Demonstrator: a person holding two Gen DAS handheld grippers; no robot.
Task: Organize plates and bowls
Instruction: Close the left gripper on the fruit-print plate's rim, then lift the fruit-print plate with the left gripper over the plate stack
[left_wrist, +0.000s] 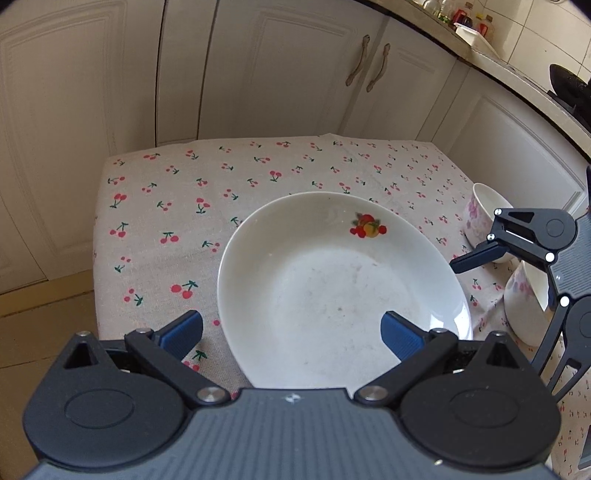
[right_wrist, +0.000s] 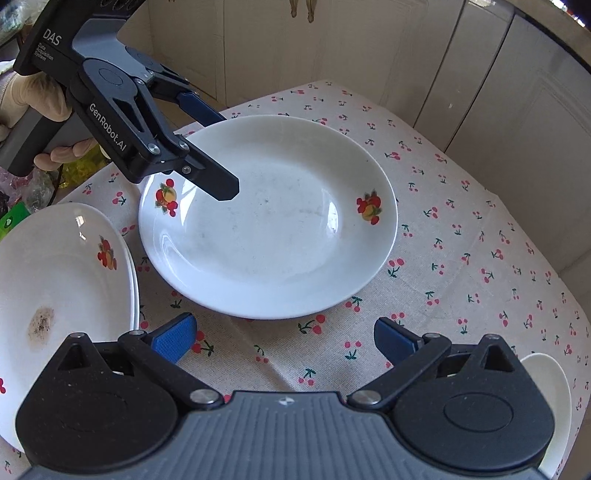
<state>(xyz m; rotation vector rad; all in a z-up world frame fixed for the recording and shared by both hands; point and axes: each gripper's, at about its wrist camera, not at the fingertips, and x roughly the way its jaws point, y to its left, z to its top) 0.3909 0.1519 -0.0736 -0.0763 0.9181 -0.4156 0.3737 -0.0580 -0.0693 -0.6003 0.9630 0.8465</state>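
The left hand-held gripper (left_wrist: 291, 332) hangs empty with its jaws spread over the near rim of the plate (left_wrist: 343, 280), and the right hand-held gripper (right_wrist: 284, 338), just as wide and empty, hovers above the cloth-covered surface (right_wrist: 461, 258) at the plate's six o'clock. Stacked plates (right_wrist: 62, 269) lie at nine o'clock and two bowls (left_wrist: 484, 218) at three. Most sorting seems left.
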